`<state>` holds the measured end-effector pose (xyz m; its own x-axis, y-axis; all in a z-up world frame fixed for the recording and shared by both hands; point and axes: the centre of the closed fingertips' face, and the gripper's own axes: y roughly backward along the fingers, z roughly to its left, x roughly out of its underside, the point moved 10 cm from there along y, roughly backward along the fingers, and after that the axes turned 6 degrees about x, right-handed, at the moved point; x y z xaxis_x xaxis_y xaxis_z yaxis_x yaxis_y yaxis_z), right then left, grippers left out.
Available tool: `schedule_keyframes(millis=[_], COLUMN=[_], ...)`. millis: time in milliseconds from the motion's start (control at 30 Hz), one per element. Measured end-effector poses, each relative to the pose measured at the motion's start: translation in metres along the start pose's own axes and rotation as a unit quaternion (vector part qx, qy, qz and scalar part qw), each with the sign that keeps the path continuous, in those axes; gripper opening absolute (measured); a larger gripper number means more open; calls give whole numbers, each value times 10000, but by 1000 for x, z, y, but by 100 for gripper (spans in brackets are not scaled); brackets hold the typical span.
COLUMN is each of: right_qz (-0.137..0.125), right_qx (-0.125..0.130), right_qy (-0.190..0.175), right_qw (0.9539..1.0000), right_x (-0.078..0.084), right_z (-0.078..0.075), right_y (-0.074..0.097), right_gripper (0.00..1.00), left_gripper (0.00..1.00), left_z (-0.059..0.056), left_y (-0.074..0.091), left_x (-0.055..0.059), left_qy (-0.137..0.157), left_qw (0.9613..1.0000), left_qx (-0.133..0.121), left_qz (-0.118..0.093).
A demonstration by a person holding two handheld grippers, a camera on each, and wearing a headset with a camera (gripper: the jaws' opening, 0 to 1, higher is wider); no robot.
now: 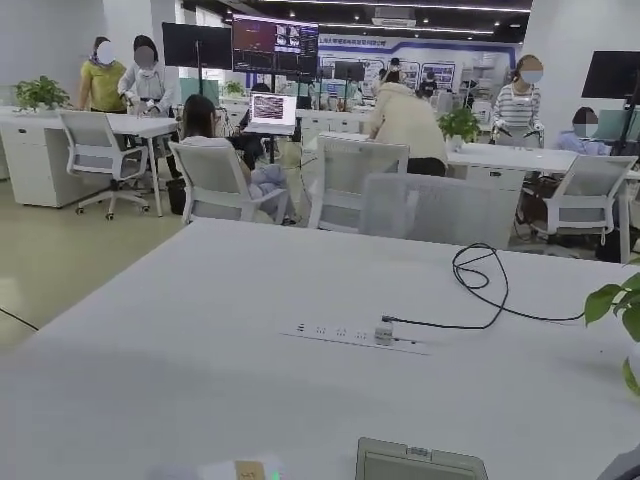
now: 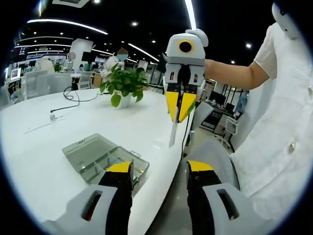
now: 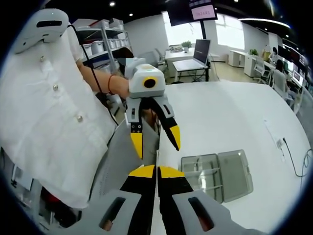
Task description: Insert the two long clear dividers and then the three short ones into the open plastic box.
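Note:
The open clear plastic box (image 2: 93, 155) lies flat near the white table's edge, lid folded out beside the tray; it also shows as the box (image 3: 216, 175) and at the bottom of the head view (image 1: 420, 463). My right gripper (image 2: 180, 115) hangs in the air beside the table edge, shut on a thin clear divider (image 2: 173, 133) that points down from its yellow tips. In its own view the right gripper (image 3: 157, 171) has its jaws pressed together. My left gripper (image 2: 160, 169) is open and holds nothing. It faces the right one as the left gripper (image 3: 156, 142), off the table's edge.
A potted plant (image 2: 122, 85) stands on the white table (image 2: 39, 161) beyond the box. A power strip (image 1: 350, 335) with a black cable (image 1: 480, 290) lies mid-table. A grey chair back (image 3: 132, 156) sits below the grippers. People and desks fill the room behind.

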<state>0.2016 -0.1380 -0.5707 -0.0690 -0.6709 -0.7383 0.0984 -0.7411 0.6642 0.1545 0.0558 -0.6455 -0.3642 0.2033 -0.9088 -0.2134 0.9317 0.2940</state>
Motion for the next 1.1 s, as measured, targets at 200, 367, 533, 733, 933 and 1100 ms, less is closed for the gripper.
schedule_keyframes(millis=[200, 367, 533, 733, 933, 1100], right_qz=[-1, 43, 118, 119, 109, 153], right_qx=[160, 298, 452, 635, 830, 887], right_qy=[-4, 25, 69, 59, -87, -148], right_qw=[9999, 9995, 9989, 9979, 9965, 9958], right_x=[1, 3, 7, 18, 32, 42], right_z=[-10, -20, -33, -54, -72, -81], right_y=[-2, -6, -15, -25, -39, -49], right_gripper=[3, 3, 3, 3, 3, 3], left_gripper=[56, 71, 77, 84, 93, 100], left_z=[7, 10, 13, 14, 16, 18], left_y=[6, 8, 10, 10, 11, 11], left_x=[5, 9, 13, 21, 26, 29], left_qy=[-76, -134, -158, -105, -43, -33], left_qw=[9995, 9988, 9985, 9982, 9982, 9980], left_qx=[-292, -433, -495, -536, -555, -562], left_qz=[136, 194, 191, 229, 227, 282])
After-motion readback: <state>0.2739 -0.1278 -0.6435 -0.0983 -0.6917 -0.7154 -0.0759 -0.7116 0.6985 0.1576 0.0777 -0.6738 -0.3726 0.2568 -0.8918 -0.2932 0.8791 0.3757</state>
